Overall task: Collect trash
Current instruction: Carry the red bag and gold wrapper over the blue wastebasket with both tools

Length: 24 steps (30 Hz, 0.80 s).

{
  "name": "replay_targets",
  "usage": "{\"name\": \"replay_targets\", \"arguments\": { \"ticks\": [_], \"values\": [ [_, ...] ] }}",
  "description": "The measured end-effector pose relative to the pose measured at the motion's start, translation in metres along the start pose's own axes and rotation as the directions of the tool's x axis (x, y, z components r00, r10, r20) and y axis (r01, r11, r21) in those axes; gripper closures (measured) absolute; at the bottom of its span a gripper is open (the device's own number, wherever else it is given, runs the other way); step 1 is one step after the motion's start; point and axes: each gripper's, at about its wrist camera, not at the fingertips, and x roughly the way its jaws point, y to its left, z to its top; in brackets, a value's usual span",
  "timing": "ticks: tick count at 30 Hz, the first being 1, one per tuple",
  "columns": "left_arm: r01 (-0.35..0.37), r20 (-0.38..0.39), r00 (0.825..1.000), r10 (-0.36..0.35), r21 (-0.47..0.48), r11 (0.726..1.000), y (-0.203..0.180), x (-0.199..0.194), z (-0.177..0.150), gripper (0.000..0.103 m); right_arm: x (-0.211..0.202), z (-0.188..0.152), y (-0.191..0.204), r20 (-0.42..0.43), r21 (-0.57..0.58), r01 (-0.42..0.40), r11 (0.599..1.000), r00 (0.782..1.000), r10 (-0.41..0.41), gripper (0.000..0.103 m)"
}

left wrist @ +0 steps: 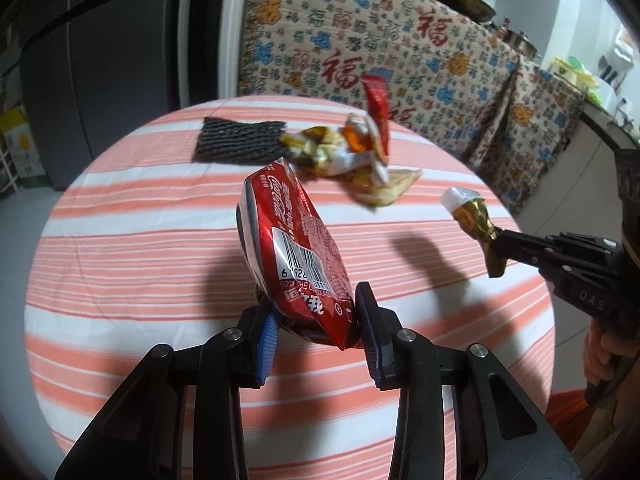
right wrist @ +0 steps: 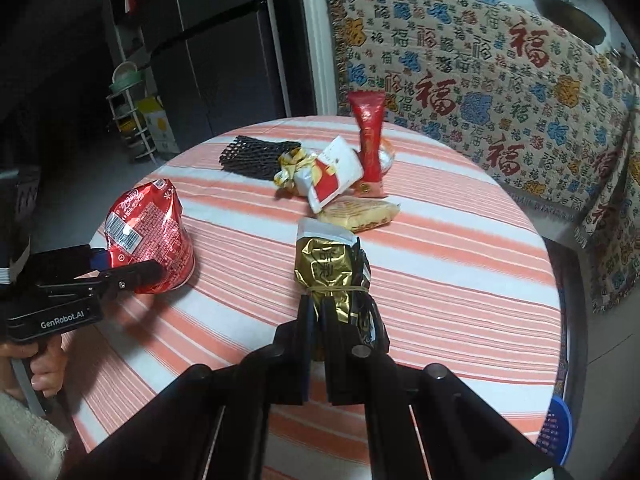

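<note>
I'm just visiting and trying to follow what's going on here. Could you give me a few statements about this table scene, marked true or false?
1. The right gripper is shut on a gold foil wrapper. True.
2. The left gripper has a crushed red can between its fingers. True.
3. The black mesh sleeve is held by a gripper. False: it lies on the table.
4. The tablecloth is plain blue. False: orange and white stripes.

Red label's (left wrist: 296,248) lower end hidden between left gripper's (left wrist: 316,336) pads; wrapper pile (left wrist: 340,152) near tabletop's (left wrist: 120,240) far edge motion-blurred; blue basket (right wrist: 556,428) cut off behind its right edge.
</note>
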Motion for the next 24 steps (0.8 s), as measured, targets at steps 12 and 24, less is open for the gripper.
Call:
{"name": "replay_targets", "arguments": {
  "ticks": [12, 24],
  "values": [
    [0.013, 0.032, 0.999, -0.016, 0.081, 0.997, -0.06, -0.008, 0.014, 0.067, -0.034, -0.014, -0.037, 0.033, 0.068, 0.017, 0.998, 0.999, -0.02, 0.099],
    [0.17, 0.037, 0.983, -0.179, 0.174, 0.97, -0.156, -0.005, 0.023, 0.07, -0.096, -0.051, -0.118, 0.072, 0.228, 0.111, 0.967, 0.989, -0.13, 0.099]
  ]
}}
